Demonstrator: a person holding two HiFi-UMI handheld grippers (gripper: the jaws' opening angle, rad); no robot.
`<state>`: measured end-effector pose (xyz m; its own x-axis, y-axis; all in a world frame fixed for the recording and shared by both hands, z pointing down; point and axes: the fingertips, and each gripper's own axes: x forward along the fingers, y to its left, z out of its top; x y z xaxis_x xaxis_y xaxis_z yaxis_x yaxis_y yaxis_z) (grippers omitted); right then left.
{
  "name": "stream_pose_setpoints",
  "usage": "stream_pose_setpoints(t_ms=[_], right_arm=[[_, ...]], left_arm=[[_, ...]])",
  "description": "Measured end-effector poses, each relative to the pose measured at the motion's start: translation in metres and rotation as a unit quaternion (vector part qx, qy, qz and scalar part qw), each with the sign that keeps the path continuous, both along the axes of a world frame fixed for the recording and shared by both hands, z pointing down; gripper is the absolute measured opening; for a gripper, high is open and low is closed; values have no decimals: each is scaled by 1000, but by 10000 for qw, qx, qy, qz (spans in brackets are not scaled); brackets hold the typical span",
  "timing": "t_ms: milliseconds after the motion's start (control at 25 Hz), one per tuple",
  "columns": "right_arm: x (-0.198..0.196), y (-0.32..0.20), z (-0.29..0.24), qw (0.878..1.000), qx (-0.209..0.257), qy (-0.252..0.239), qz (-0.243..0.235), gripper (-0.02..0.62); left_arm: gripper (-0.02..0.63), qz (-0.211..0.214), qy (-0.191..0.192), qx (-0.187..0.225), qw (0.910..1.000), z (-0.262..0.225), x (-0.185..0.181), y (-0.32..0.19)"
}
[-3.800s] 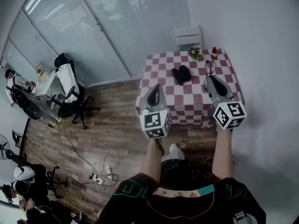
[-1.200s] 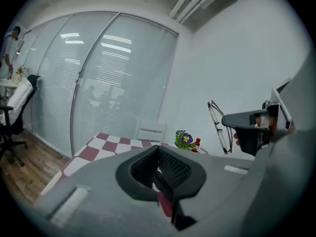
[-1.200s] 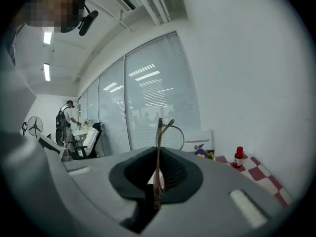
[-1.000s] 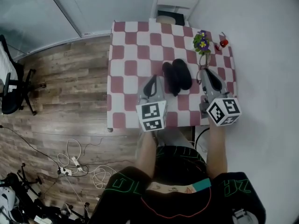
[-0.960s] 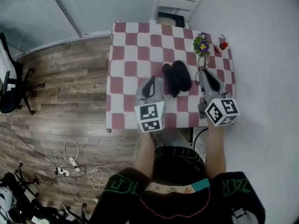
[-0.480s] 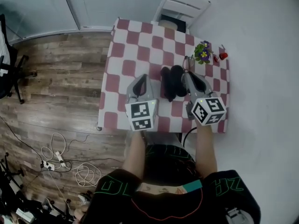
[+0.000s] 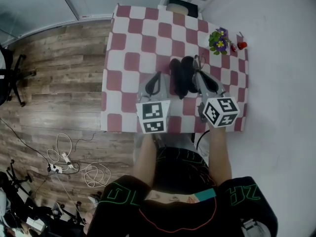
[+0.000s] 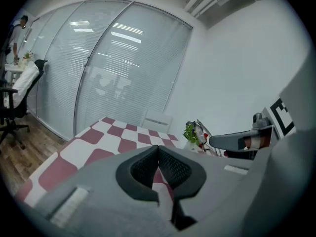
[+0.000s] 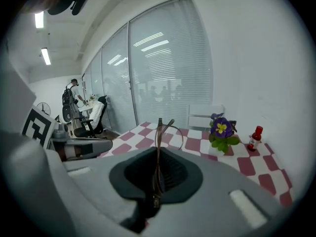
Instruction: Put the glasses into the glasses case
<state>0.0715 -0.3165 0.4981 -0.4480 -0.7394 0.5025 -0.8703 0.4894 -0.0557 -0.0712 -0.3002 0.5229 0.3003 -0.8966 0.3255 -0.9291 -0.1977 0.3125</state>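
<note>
Right gripper (image 9: 158, 169), pinching the one pair of glasses (image 9: 159, 135), has moved in just right of the single black glasses case (image 7: 181, 76); left gripper (image 8: 159, 163), pressed together and empty, sits left of it.

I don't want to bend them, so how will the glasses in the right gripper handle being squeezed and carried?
The glasses look thin-wired, so probably light and springy; a hard squeeze from the right gripper could bend them. Held edge-on with part of the frame sticking past the jaws, they might pivot if bumped.
</note>
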Motion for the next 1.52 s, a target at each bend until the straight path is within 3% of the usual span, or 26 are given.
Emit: stream_pose_setpoints(t_ms=[520, 880, 1240, 1520], right_arm=[[13, -7, 51, 9980, -575, 255, -17, 20], [15, -15, 87, 9914, -953, 891, -82, 21], [12, -21, 105, 9889, -1148, 940, 108, 21], [13, -25, 110, 9857, -1070, 1266, 284, 26]], left_arm=[[8, -46, 31, -289, 9996, 22, 12, -13], [8, -82, 69, -493, 9987, 36, 19, -23], [8, -7, -28, -538, 9986, 38, 26, -29], [8, 72, -94, -447, 9989, 32, 30, -31]])
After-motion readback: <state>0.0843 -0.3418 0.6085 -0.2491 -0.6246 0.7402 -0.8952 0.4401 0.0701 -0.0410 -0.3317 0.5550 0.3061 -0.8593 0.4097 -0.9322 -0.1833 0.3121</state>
